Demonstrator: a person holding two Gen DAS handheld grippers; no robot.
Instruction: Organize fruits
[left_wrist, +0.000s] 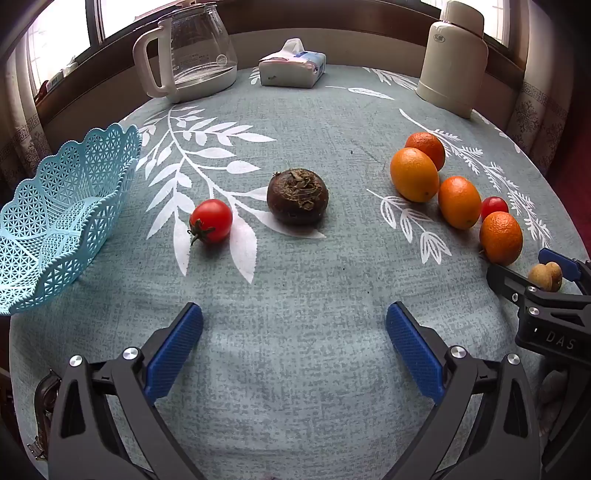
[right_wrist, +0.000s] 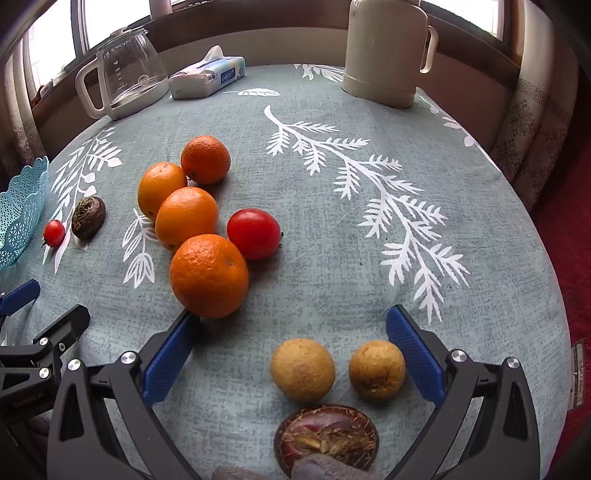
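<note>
- Hovering over the tablecloth (left_wrist: 295, 350), left gripper (left_wrist: 294, 334) has jaws spread wide, nothing between them.
- Ahead of the left jaws: cherry tomato (left_wrist: 210, 220) slightly left, dark water chestnut (left_wrist: 297, 196) straight ahead; the two are near each other but apart.
- Blue lattice basket (left_wrist: 55, 206) sits far left of the left jaws, looks empty as far as visible.
- Right gripper (right_wrist: 294, 334) also wide open, gripping nothing.
- Between the right jaws: two tan longans (right_wrist: 303, 370), the right one (right_wrist: 376, 370) just beside the right pad; a second dark chestnut (right_wrist: 327, 439) lies behind them, closest to the camera.
- Nearest orange (right_wrist: 209, 275) touches or nearly touches the left pad tip; cannot tell which.
- Ahead-left of the right jaws: three more oranges (right_wrist: 186, 218) in a touching cluster, a second red tomato (right_wrist: 253, 233) against the cluster's right side.
- Far ahead, at the table's back edge: glass carafe (left_wrist: 192, 51), tissue pack (left_wrist: 291, 68), cream thermos (left_wrist: 452, 59).
</note>
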